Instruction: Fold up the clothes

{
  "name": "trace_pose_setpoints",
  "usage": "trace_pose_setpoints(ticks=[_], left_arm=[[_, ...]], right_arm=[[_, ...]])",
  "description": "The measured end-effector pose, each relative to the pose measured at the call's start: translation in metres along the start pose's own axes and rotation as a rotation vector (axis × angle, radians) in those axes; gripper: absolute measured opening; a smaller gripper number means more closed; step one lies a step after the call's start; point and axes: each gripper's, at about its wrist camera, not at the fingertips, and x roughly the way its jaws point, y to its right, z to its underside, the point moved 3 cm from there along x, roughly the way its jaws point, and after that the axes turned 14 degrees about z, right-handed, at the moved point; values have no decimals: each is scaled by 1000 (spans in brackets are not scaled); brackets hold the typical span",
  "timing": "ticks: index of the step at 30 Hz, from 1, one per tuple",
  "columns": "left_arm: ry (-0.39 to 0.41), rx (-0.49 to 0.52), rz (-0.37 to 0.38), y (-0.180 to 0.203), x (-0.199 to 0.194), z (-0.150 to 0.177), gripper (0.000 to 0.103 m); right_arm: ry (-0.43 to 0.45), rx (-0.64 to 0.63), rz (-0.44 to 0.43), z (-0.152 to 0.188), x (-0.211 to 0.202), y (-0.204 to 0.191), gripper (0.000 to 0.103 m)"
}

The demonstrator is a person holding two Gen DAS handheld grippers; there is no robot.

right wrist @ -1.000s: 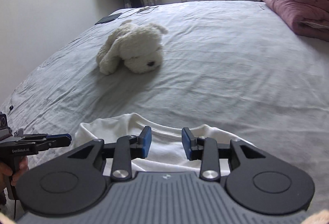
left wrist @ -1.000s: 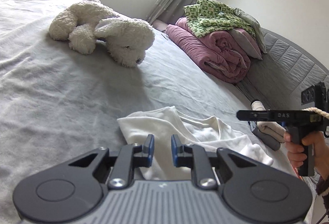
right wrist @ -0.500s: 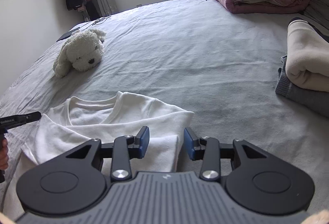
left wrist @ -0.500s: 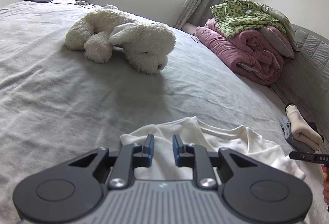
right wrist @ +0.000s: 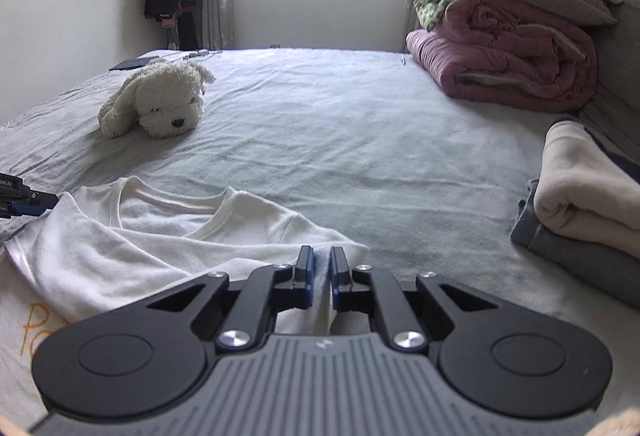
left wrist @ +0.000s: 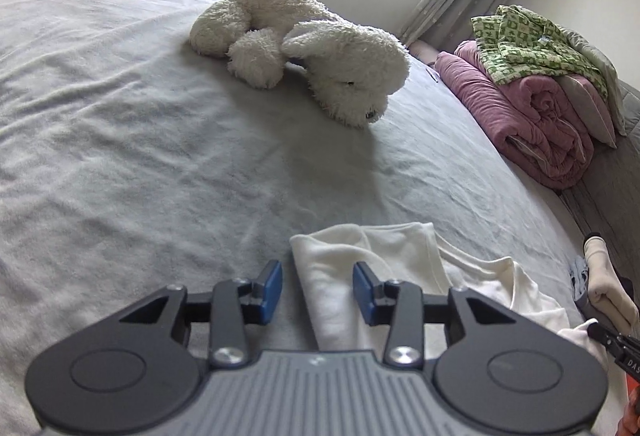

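Note:
A white T-shirt (right wrist: 168, 236) with orange print lies rumpled on the grey bed sheet (right wrist: 360, 139). It also shows in the left wrist view (left wrist: 384, 260). My left gripper (left wrist: 318, 290) is open, its blue pads on either side of the shirt's left sleeve edge, low over the bed. My right gripper (right wrist: 319, 278) is shut on a fold of the shirt's right sleeve edge. The left gripper's tip (right wrist: 28, 201) shows at the left edge of the right wrist view, and the right gripper's tip (left wrist: 616, 346) at the right edge of the left wrist view.
A white plush dog (left wrist: 312, 51) lies on the bed beyond the shirt. Folded cream and grey clothes (right wrist: 584, 211) sit to the right. A rolled pink quilt (right wrist: 508, 59) with green bedding on it lies against the headboard. A window is behind.
My left gripper has opened wider and shifted left to the shirt's sleeve edge. My right gripper has closed on the shirt's right edge and swung to face the window.

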Motion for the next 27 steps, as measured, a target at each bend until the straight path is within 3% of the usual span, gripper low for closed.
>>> trace_pose_setpoints(ticks=[4,8,10,12,15,17,20,23,27], left_arm=[[71,59,11,15,-7,7,38],[26,167,-27,28,0,15,40],[-7,229,-76,33,5,19,40],[12,283,-95,39,1,20,40],[67,341,-59,51,-15,24,39],[76,377,-37,58,-23,28,39],[31,399,-23,63,-26,39,35],[-69,448,-144,58,-11,57,32],[-73,301,-177,50,-24,52,33]], right_arm=[[63,0,61,-5,-1,6,9],[-49,-44,70,7,25,2,10],[-104,-72,81,15,36,-2,15],[-118,-61,88,19,37,-1,18],[-98,4,76,16,24,7,33],[-69,28,61,14,10,10,35],[-61,61,18,17,-3,10,35],[-150,22,7,32,6,-1,34],[-182,65,27,35,1,2,33]])
